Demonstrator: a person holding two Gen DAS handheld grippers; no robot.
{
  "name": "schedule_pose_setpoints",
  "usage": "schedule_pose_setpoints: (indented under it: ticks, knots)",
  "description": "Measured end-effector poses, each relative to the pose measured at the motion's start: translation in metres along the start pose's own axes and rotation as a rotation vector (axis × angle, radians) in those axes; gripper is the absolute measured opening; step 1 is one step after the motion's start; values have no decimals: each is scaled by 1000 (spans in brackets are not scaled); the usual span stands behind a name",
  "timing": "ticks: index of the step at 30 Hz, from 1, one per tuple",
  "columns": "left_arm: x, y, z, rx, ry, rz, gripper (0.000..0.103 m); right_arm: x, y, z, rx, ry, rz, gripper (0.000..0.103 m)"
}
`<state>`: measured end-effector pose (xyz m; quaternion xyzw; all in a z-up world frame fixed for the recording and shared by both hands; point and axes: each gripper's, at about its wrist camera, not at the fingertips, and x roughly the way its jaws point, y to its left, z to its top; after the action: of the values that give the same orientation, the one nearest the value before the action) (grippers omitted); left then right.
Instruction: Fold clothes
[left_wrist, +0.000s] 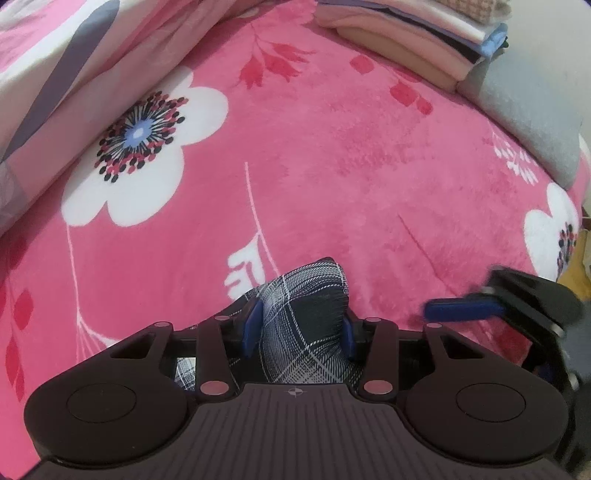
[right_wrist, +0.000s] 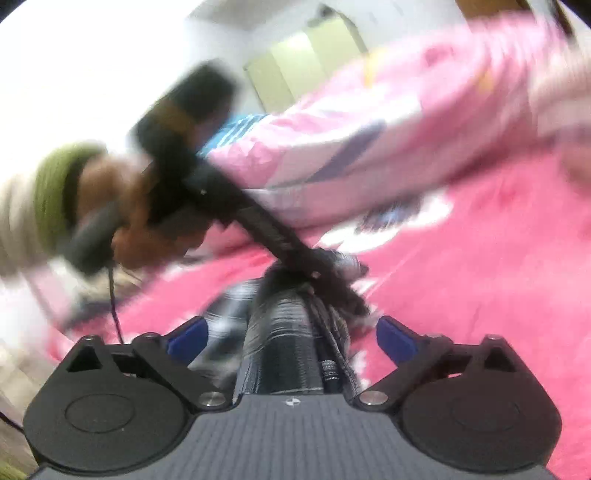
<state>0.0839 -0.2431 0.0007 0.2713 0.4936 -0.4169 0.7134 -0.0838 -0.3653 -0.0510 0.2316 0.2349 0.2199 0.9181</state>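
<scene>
A dark plaid garment (left_wrist: 306, 295) with white lines lies bunched on the pink floral blanket (left_wrist: 332, 166). My left gripper (left_wrist: 301, 332) points steeply down at it, and its blue pads press on the bunched fold from both sides. My right gripper (right_wrist: 291, 338) stands wide open. The plaid garment (right_wrist: 277, 332) runs between its blue fingers (right_wrist: 397, 339) without touching them. One right finger (left_wrist: 461, 310) shows blurred at the right of the left wrist view. In the blurred right wrist view a hand (right_wrist: 147, 229) holds the left gripper (right_wrist: 332, 284) down on the cloth.
A stack of folded clothes (left_wrist: 413, 33) sits at the far right of the bed, with a grey folded piece (left_wrist: 524, 107) in front of it. A pink and white quilt (left_wrist: 66, 74) is heaped along the left. A green-cuffed sleeve (right_wrist: 55, 192) shows at left.
</scene>
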Motion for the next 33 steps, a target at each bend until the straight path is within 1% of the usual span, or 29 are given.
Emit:
schedule_pose_setpoints:
  ticks: [2, 3, 5, 7, 12, 13, 15, 17, 18, 19, 20, 21, 22, 23, 25, 26, 27, 29, 31, 33]
  knots:
    - [-1, 1, -1, 1, -3, 0, 43, 15, -14, 7, 65, 88, 84, 100]
    - [-1, 1, -2, 3, -6, 0, 43, 22, -16, 8, 82, 133, 107, 100]
    - [-2, 2, -4, 3, -9, -3, 43, 32, -14, 7, 80, 178, 118, 99]
    - [-2, 4, -4, -3, -9, -6, 43, 37, -12, 5, 70, 183, 84, 97]
    - [-1, 4, -3, -2, -5, -8, 43, 38, -24, 7, 126, 114, 70, 96]
    - [0, 5, -2, -3, -3, -8, 43, 41, -26, 9, 125, 115, 62, 97]
    - [0, 5, -2, -5, -2, -9, 43, 47, -32, 13, 121, 151, 60, 98]
    - [0, 6, -3, -11, -1, -10, 43, 49, -25, 12, 91, 170, 75, 98]
    - [0, 6, -3, -10, 0, -9, 43, 50, -20, 9, 83, 178, 88, 94]
    - [0, 6, -3, -8, 2, -8, 43, 50, -17, 6, 79, 181, 87, 77]
    - [-1, 6, -3, -10, 3, -4, 43, 52, -13, 4, 73, 181, 70, 65]
    - [-1, 6, -2, -12, 4, 0, 44, 53, -9, 2, 74, 171, 43, 49]
    - [-2, 6, -1, -14, 5, 2, 44, 52, -5, 1, 77, 153, 19, 45]
    - [-3, 7, 0, -16, 6, 3, 45, 50, 1, -1, 64, 132, -3, 41]
    - [-6, 9, 3, -25, 11, -3, 48, 49, 19, -4, -16, 99, -65, 37]
    - [-7, 9, 5, -23, 13, 0, 49, 50, 29, -6, -66, 86, -98, 36]
    - [-9, 9, 7, -18, 14, 4, 53, 52, 40, -8, -117, 75, -131, 36]
    - [-12, 8, 12, -10, 17, 12, 54, 54, 60, -14, -205, 58, -182, 36]
    - [-17, 3, 18, 30, 11, 35, 56, 57, 75, -18, -272, 49, -211, 36]
    - [-22, -6, 25, 96, 7, 61, 57, 59, 88, -22, -325, 41, -233, 36]
